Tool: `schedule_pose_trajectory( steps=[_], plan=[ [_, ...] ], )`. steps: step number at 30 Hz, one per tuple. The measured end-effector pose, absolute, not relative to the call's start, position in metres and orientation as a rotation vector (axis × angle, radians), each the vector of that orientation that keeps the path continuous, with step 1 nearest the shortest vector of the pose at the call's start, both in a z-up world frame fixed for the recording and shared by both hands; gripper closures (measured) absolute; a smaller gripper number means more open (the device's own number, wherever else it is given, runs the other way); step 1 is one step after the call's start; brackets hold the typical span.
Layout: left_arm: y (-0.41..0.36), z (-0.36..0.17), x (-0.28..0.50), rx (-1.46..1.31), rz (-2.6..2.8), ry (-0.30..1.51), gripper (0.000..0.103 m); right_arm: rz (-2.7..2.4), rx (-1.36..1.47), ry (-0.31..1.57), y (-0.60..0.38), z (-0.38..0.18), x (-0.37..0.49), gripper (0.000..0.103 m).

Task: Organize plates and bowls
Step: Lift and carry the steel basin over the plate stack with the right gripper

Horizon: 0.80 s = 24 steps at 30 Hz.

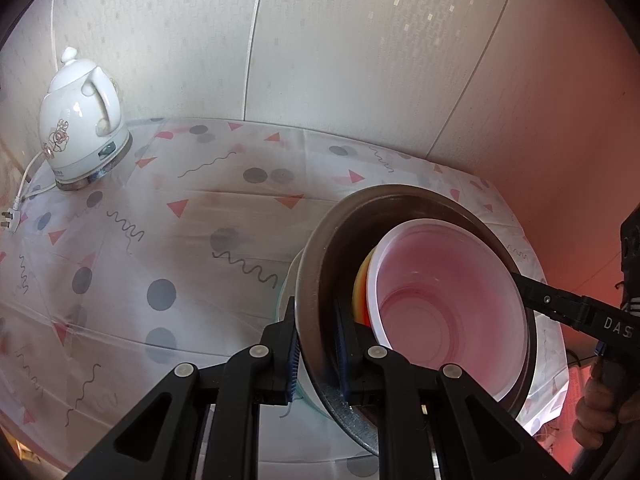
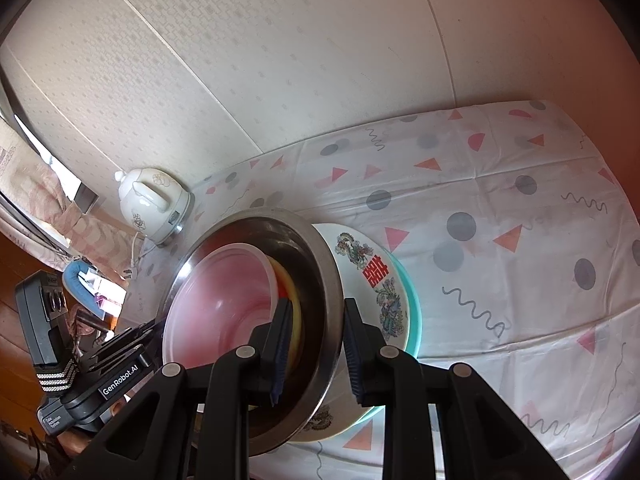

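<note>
Both grippers grip one steel bowl [image 1: 320,264] from opposite sides. The left gripper [image 1: 318,346] is nearly shut, pads pinching the rim. The right gripper [image 2: 316,350] stands a little wider, clamped across the steel wall. Nested inside the steel bowl: one pink bowl [image 1: 444,300] and a yellow-and-orange bowl's [image 2: 294,300] edge. Just outside the right jaws, one white plate [image 2: 360,258] with red Chinese characters, over a teal plate [image 2: 414,316]. "GenRobot.AI" reads on the left gripper's body, "DAS" on the right. One white kettle [image 1: 76,124] sits far left on the patterned tablecloth [image 1: 160,240].
</note>
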<state>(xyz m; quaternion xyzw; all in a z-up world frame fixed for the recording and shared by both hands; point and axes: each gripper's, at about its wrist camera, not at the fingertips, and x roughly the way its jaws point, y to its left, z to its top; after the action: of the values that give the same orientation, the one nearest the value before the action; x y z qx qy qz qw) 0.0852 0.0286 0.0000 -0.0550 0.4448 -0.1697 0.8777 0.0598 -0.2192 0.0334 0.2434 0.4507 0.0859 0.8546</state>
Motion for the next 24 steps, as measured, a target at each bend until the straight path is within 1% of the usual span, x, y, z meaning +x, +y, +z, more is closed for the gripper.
schedule_pose_trajectory(
  steps=[13, 24],
  plan=[
    [0.017, -0.024, 0.095, -0.076, -0.346, 0.983, 0.089, 0.135, 0.478, 1.001, -0.219, 0.009, 0.069, 0.076],
    [0.013, -0.029, 0.099, -0.064, -0.319, 0.994, 0.086, 0.133, 0.487, 1.010, -0.220, 0.000, 0.075, 0.076]
  ],
)
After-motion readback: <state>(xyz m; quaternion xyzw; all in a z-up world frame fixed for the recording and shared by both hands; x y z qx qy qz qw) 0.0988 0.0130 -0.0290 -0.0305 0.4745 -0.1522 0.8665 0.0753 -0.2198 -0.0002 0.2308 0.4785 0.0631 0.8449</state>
